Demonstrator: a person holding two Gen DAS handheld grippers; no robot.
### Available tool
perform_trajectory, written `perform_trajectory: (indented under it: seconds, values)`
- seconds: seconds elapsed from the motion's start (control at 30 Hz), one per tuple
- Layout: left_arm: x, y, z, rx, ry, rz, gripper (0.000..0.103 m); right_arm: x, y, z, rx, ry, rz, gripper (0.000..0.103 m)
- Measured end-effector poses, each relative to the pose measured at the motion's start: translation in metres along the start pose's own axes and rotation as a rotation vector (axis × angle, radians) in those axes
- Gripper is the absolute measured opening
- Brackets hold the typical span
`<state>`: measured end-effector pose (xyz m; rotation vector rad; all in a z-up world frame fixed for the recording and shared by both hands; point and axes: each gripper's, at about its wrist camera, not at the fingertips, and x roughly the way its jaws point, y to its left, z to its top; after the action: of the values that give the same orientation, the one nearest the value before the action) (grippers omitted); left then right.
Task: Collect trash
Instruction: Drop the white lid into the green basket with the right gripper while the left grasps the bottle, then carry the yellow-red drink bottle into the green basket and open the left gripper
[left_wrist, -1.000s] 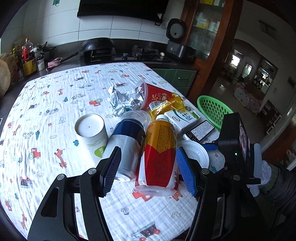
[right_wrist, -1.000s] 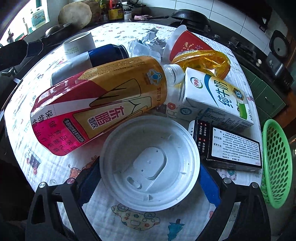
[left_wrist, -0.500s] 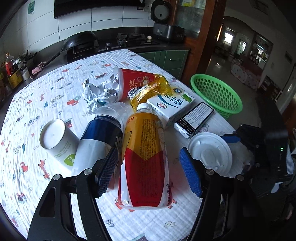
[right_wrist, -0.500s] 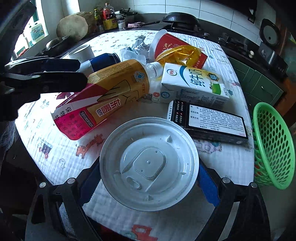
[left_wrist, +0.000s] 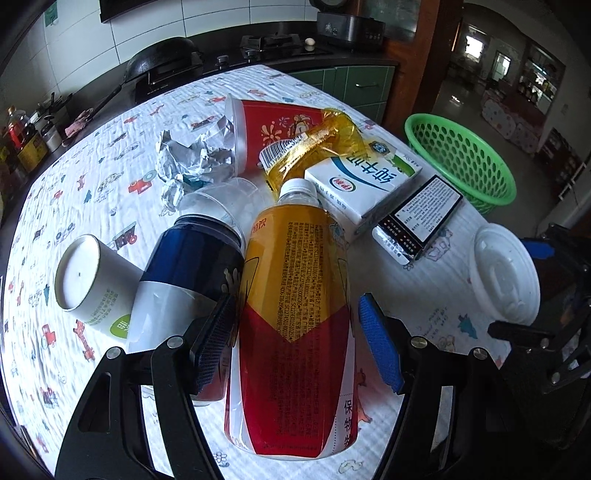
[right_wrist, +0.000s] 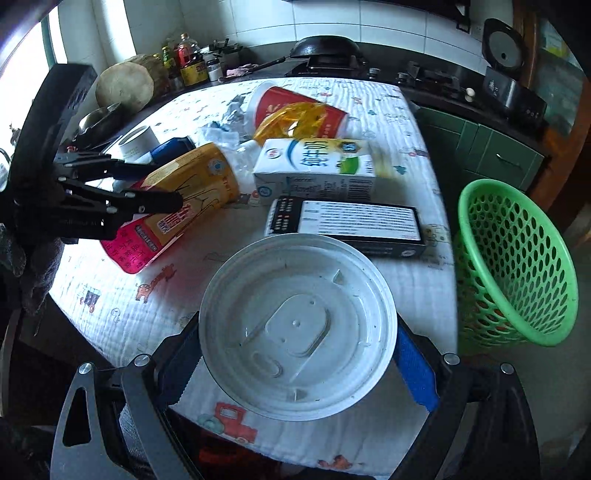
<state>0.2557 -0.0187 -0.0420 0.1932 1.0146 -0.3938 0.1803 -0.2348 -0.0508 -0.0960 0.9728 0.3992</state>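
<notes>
Lifted clear of the cloth since a second ago, the round white plastic cup lid (right_wrist: 297, 326) is now riding near the table's near right corner, pinched across its width between the blue pads of the right gripper (right_wrist: 298, 360), and the green perforated plastic basket (right_wrist: 517, 266) is sitting larger in the right wrist view than before. That basket is standing off the table edge, to the right of the lid and slightly farther away, so the coming swing is looking like a short rightward carry; the right hand is clearly the nearer one to it.

Meanwhile the left gripper (left_wrist: 295, 339) is hanging with its fingers spread on either side of the lower body of the yellow-and-red plastic drink bottle (left_wrist: 295, 317). The bottle is lying with its long axis running near to far, cap pointing away, in line with the fingers; the left pad looks to be touching or nearly touching it, the right pad standing apart.

Just left of the bottle a blue-and-silver can (left_wrist: 184, 273) is lying beside a white paper cup (left_wrist: 88, 280); farther off are a white milk carton (left_wrist: 364, 181), a flat black box (left_wrist: 417, 218), a red cup (left_wrist: 273, 129), a yellow wrapper (left_wrist: 314, 147) and crumpled foil (left_wrist: 184, 158). The basket's bottom is not visible, and the bottle's base is partly hidden behind the gripper frame.
</notes>
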Motion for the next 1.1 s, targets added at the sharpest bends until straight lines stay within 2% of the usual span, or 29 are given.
perform_trajectory:
  seconds: [0.27, 0.33, 0.6, 0.87, 1.1]
  values:
    - [0.012, -0.005, 0.003, 0.002, 0.035, 0.016, 0.067, -0.017, -0.044, 0.002, 0.09, -0.043, -0.027, 0.09]
    - [0.012, -0.004, 0.004, 0.0, 0.03, 0.014, 0.064, -0.023, -0.06, 0.005, 0.117, -0.057, -0.037, 0.09]
    - [-0.005, -0.002, -0.007, -0.036, -0.003, -0.035, 0.063, -0.031, -0.146, 0.025, 0.27, -0.093, -0.134, 0.09]
    - [-0.044, 0.001, -0.015, -0.067, -0.065, -0.097, 0.063, 0.002, -0.226, 0.028, 0.427, -0.05, -0.185, 0.09]
    - [-0.065, -0.013, 0.014, -0.052, -0.137, -0.126, 0.063, 0.027, -0.263, 0.019, 0.533, -0.022, -0.163, 0.091]
